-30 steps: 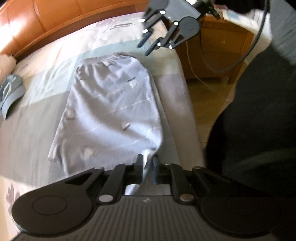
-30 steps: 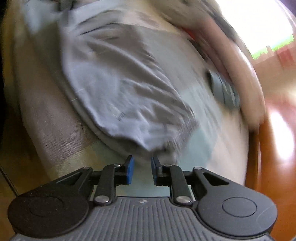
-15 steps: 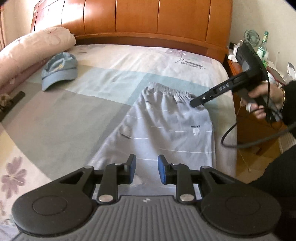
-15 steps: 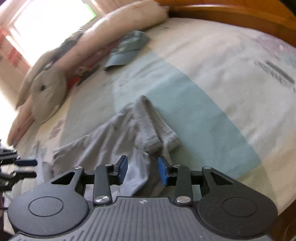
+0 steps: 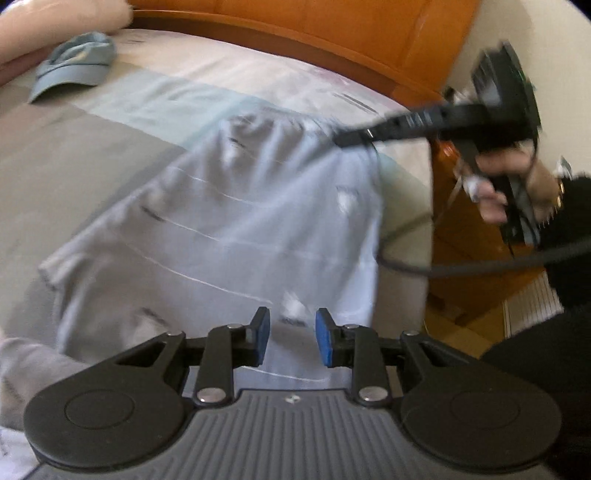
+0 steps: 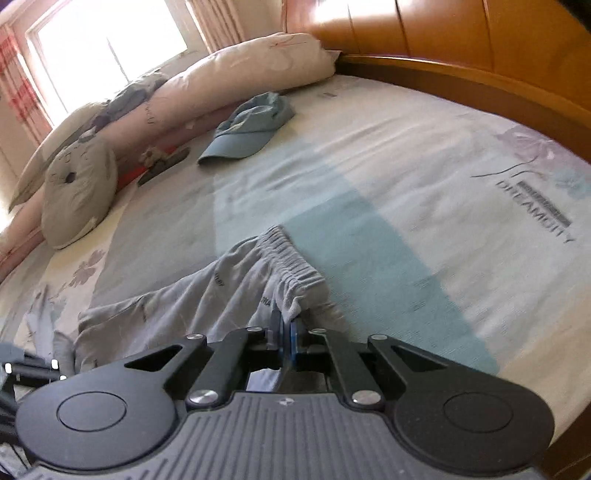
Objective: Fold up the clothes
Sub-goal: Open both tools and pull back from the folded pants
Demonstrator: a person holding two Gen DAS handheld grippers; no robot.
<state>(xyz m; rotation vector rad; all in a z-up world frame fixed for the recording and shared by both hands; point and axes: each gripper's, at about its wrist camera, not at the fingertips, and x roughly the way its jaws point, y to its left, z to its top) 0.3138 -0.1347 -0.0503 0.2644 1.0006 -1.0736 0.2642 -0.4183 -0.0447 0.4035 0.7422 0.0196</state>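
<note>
One pair of light grey shorts lies flat on the bed, its long axis running from the gathered elastic waistband, which points toward the wooden headboard, down to the leg hems nearest the left gripper. The fabric is soft and thin, crossed by faint pale stripes and a few small printed marks. The left gripper's two blue-padded fingers stand narrowly apart above the hem end, nothing pinched between them. The right gripper has its fingers pressed together on the near corner of the waistband — the ribbed cloth bunches there. One blue cap with a curved brim rests well apart from the shorts, near two long rolled quilts and one rounded grey cushion. The sheet is smooth, blocked in teal, grey and cream.
</note>
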